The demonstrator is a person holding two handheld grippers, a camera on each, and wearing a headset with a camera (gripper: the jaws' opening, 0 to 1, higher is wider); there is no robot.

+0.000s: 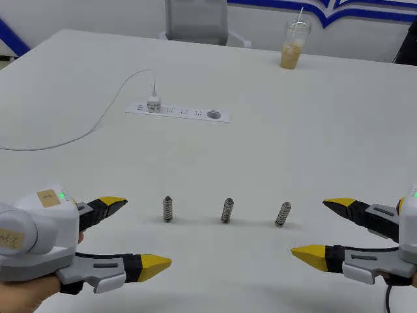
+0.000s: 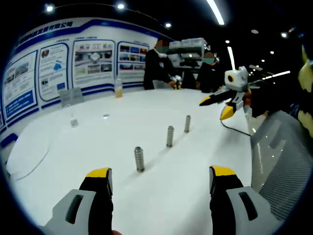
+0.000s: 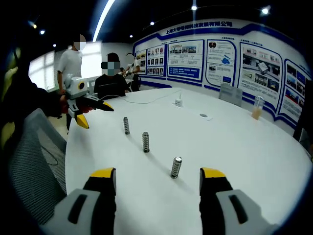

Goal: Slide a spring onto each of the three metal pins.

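Three metal pins stand in a row on the white table, each with a spring around it: the left pin (image 1: 167, 209) (image 2: 139, 159) (image 3: 126, 126), the middle pin (image 1: 227, 211) (image 2: 169, 136) (image 3: 145, 142) and the right pin (image 1: 283, 214) (image 2: 187, 124) (image 3: 176, 167). My left gripper (image 1: 140, 233) (image 2: 160, 178) (image 3: 94, 113) is open at the row's left end, apart from the left pin. My right gripper (image 1: 324, 229) (image 3: 157, 178) (image 2: 215, 107) is open at the row's right end, apart from the right pin. Nothing sits between either pair of jaws.
A white power strip (image 1: 179, 112) with a plugged adapter and cable (image 1: 98, 125) lies behind the pins. An iced drink cup (image 1: 292, 45) stands at the far edge beside a chair (image 1: 195, 21). A mesh chair (image 2: 281, 156) is near the table; people stand in the background.
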